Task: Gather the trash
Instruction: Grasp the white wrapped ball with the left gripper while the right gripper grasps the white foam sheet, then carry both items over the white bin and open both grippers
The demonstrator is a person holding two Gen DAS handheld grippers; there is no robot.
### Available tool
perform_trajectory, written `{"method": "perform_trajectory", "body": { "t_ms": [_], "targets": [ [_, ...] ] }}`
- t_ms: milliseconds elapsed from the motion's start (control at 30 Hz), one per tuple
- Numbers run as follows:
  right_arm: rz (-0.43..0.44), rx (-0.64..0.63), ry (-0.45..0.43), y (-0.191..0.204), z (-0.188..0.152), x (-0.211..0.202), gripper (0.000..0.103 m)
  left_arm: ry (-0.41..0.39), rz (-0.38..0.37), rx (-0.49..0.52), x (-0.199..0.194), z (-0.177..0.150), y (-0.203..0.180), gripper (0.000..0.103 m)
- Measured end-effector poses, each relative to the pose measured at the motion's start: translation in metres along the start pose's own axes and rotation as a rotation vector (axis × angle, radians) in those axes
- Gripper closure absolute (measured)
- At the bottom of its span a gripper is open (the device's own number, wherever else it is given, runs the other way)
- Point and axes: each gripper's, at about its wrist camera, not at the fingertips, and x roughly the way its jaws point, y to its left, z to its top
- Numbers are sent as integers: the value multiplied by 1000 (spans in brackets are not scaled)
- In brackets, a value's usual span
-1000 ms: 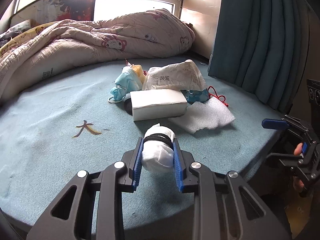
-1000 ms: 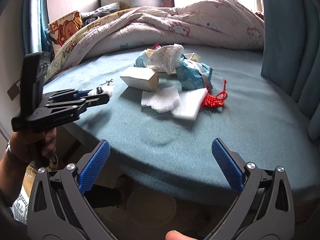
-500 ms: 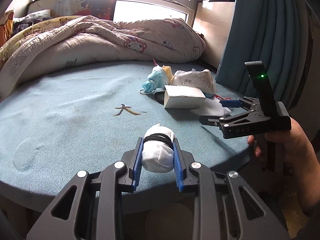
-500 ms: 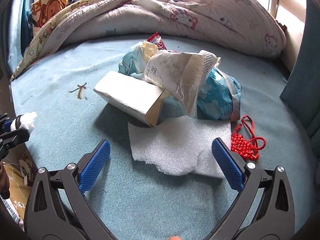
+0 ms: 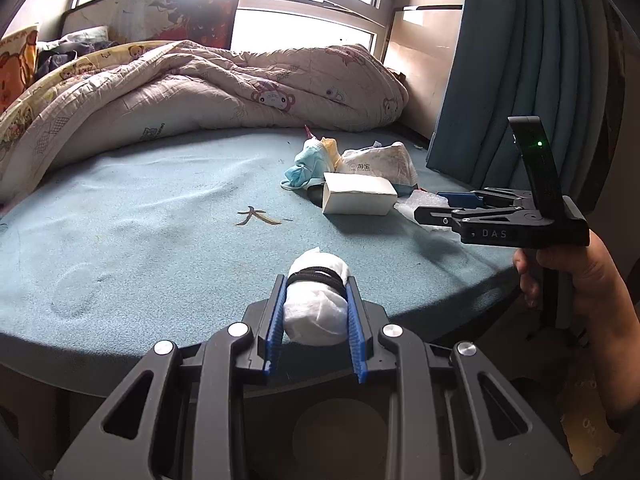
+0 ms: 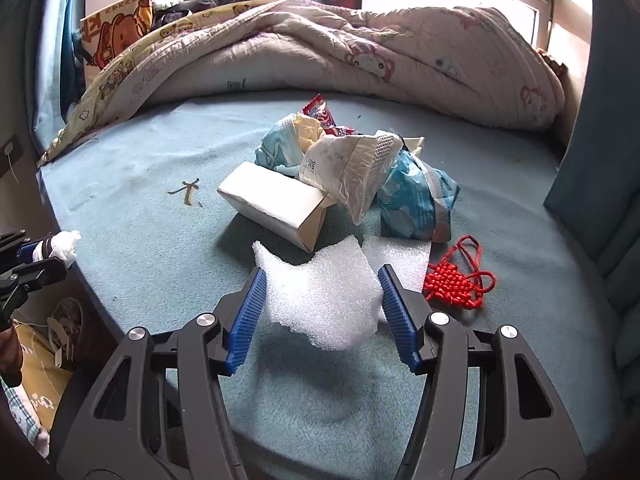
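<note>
My left gripper (image 5: 316, 292) is shut on a white tissue wad (image 5: 316, 306) with a black band, held at the bed's near edge; it also shows in the right wrist view (image 6: 60, 245). My right gripper (image 6: 322, 280) has closed around a white foam sheet (image 6: 324, 292), its blue pads touching both edges, and the sheet is lifted off the blue bed cover (image 6: 160, 240). Behind lies a trash pile: a white carton (image 6: 276, 204), a crumpled white bag (image 6: 344, 168), a blue wrapper (image 6: 416, 204), a blue face mask (image 6: 280, 140). The right gripper shows in the left wrist view (image 5: 460, 206).
A red knotted cord (image 6: 456, 280) lies right of the foam. A second foam piece (image 6: 404, 256) lies flat behind it. A bunched quilt (image 6: 320, 52) fills the back of the bed. Teal curtains (image 5: 520, 60) hang at the right. A bag (image 6: 36, 364) sits on the floor at the left.
My right gripper moved forward over the bed and narrowed from wide open onto the foam sheet, lifting it. My left gripper drew back to the bed's edge, still holding the wad.
</note>
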Motion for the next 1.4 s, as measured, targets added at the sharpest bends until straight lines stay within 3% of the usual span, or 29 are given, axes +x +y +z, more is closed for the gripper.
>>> {"method": "perform_trajectory", "body": {
  "t_ms": [267, 467, 633, 767, 1067, 1233, 1400],
  "targets": [
    [78, -29, -55, 19, -33, -70, 48, -10, -16, 22, -32, -9, -25, 77],
    [112, -86, -74, 48, -84, -113, 48, 11, -12, 37, -47, -33, -40, 77],
    [159, -63, -57, 61, -128, -123, 48, 61, -51, 14, -48, -65, -50, 77],
    [174, -73, 1, 71, -170, -101, 47, 117, -61, 13, -39, -101, -56, 77],
    [194, 25, 266, 73, -270, 10, 47, 316, -101, -39, 32, -190, -47, 77],
    [210, 27, 368, 78, -298, 59, 47, 387, -112, -61, 65, -214, -43, 77],
    [203, 11, 400, 82, -310, 95, 46, 429, -177, -51, 97, -228, -38, 76]
  ]
}}
